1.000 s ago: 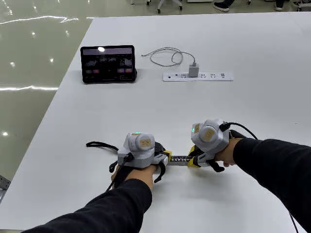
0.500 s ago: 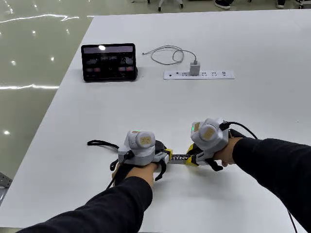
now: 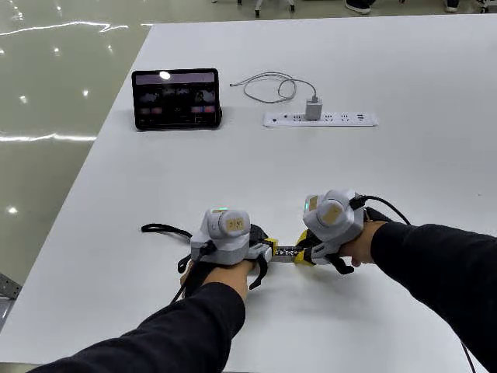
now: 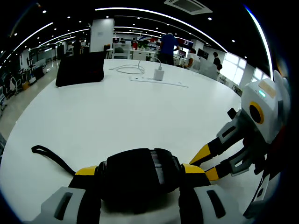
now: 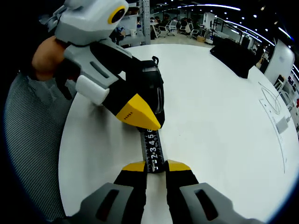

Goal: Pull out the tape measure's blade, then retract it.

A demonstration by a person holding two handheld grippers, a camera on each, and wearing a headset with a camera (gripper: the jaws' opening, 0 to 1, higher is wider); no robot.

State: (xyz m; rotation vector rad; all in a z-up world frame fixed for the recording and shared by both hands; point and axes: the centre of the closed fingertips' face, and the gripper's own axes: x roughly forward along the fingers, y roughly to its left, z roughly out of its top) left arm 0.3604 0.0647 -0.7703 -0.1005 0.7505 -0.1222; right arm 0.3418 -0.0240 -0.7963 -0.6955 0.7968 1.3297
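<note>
Tape measure (image 5: pixel 152 88) in left gripper (image 4: pixel 140 170), blade (image 5: pixel 150 147) straight toward right gripper (image 5: pixel 156 166)

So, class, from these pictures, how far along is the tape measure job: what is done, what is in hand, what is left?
Done: the left claw is shut on the tape measure's case, and the right claw pinches the blade, with a short numbered stretch out. In hand: that stretch spans the gap between the two claws. Left: any further pull, then letting the blade retract fully into the case.
</note>
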